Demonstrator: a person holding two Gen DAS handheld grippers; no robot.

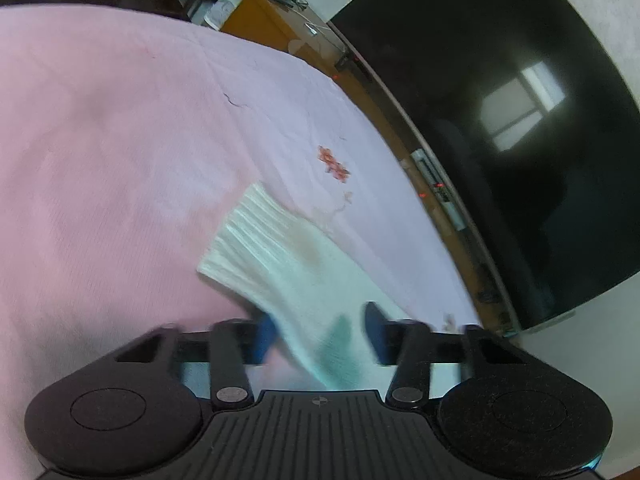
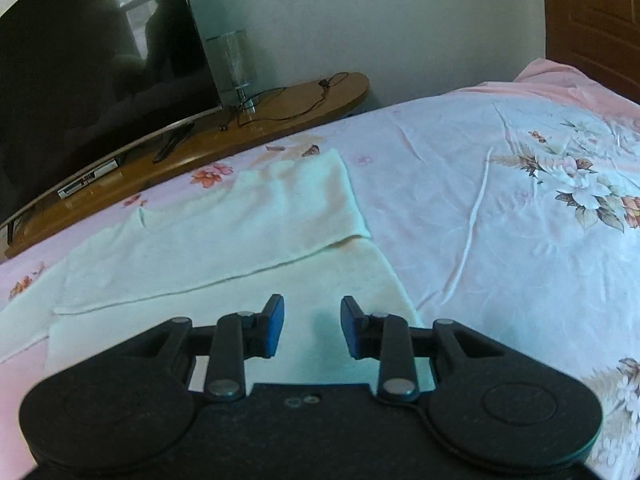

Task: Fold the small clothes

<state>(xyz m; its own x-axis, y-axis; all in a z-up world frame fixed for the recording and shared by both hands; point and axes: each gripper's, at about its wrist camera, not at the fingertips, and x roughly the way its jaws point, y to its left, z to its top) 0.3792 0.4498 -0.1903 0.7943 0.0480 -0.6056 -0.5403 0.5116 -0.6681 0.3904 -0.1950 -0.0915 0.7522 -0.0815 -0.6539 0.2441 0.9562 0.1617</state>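
the left claw [image 1: 318,330] is spread wide, its blue pads either side of a white garment [image 1: 280,256] that runs between them without being pinched; the ribbed end lies ahead on the pink bedsheet [image 1: 100,140]. the right claw [image 2: 312,328] is released too, hovering over the garment's [image 2: 224,232] folded layers. beyond the bed's edge stands a wooden tv stand [image 2: 256,120] with a dark television [image 2: 92,60].
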